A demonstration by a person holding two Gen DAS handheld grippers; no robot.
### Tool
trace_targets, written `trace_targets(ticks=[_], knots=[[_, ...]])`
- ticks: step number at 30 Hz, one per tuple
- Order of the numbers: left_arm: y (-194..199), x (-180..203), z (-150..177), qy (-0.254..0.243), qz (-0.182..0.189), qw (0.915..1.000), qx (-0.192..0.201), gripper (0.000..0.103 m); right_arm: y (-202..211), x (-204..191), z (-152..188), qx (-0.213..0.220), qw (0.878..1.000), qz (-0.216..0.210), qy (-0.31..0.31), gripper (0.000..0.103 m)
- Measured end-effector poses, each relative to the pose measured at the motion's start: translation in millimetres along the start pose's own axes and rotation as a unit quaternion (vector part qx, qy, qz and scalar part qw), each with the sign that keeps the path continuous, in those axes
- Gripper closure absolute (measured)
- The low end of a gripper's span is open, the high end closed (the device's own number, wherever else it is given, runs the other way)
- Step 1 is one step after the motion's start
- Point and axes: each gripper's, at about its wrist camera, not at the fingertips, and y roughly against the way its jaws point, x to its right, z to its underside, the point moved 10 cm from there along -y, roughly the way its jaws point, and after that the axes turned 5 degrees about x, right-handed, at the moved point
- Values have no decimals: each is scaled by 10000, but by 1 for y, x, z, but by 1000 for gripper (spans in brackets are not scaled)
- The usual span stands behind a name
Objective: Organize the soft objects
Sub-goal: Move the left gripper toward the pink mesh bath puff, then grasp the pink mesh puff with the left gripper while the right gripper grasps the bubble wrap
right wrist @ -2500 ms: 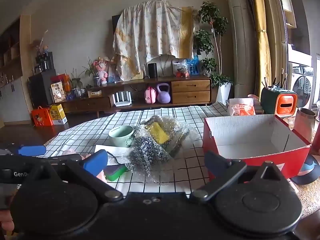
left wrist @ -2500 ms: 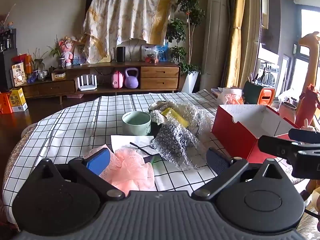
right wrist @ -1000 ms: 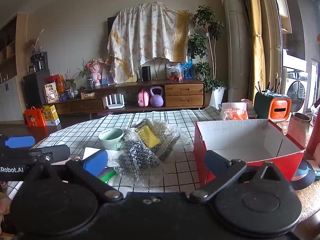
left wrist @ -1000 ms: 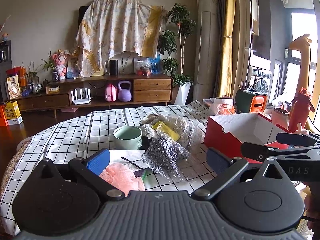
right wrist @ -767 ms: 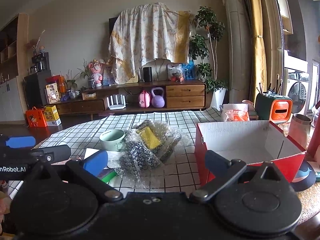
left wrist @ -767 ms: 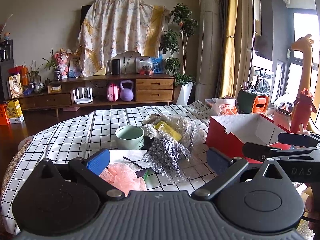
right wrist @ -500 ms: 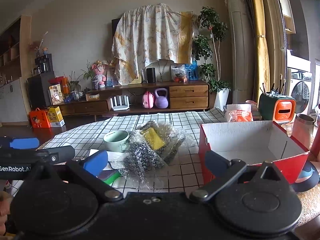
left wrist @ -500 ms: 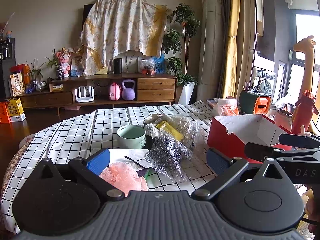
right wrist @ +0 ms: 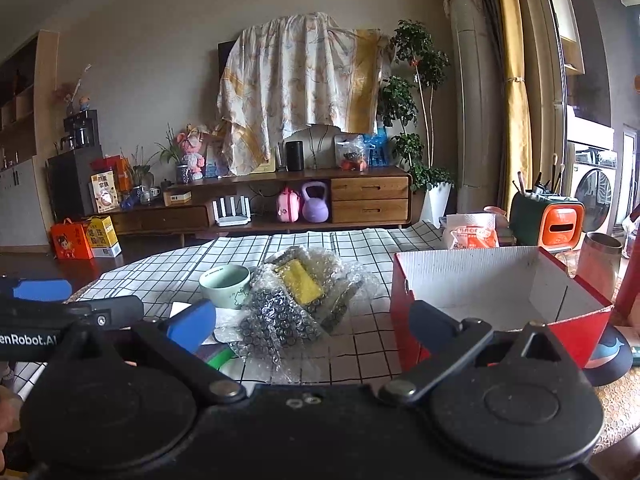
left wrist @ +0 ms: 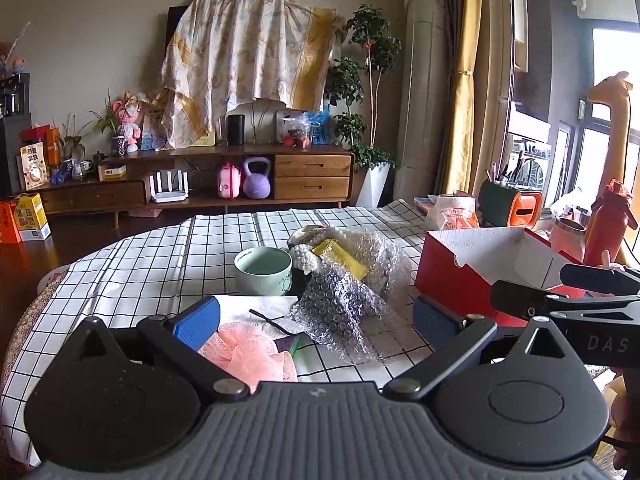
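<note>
A pink mesh bath pouf [left wrist: 250, 354] lies on the checked tablecloth just ahead of my left gripper [left wrist: 316, 316], which is open and empty above the table's near edge. Crumpled bubble wrap [left wrist: 344, 300] with a yellow sponge [left wrist: 340, 256] on it sits mid-table. An open red cardboard box [left wrist: 480, 276] stands to the right. My right gripper [right wrist: 312, 322] is open and empty, hovering short of the bubble wrap [right wrist: 280, 316] and yellow sponge [right wrist: 302, 282], with the red box [right wrist: 492, 304] at its right fingertip.
A mint-green mug [left wrist: 263, 271] stands left of the bubble wrap, and white paper [left wrist: 256, 308] with a green-edged object lies under the pouf. A metal cup [right wrist: 600, 260], an orange holder [right wrist: 560, 226] and a snack bag [right wrist: 472, 232] crowd the far right.
Both grippers have drifted slightly back and up from the table, staying open. Nothing on the table has moved.
</note>
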Motion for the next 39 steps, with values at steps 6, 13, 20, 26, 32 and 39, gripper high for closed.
trace_targets(ticks=[6,13,20,26,32,39], knots=[[0,-2,0,57,-42,10000,4,0,1,-3,-2,-8,9999,-156,-57,1],[-2,-8,2,235,40,9997,-54,0,-1,-7,-2,-160,9994,-312,-47,1],[-10,-20,5,297,-77,9995,-78,0,-13,-12,2,-277,9986,-449,-50,1],[-33,-36,14,191,-316,9989,-295,0,-38,-13,5,-378,9975,-585,80,3],[-66,-60,33,409,-483,9954,-714,0,-77,-18,14,-662,9941,-771,383,7],[-89,-82,58,526,-759,9884,-1209,0,-128,-26,25,-985,9873,-972,779,9]])
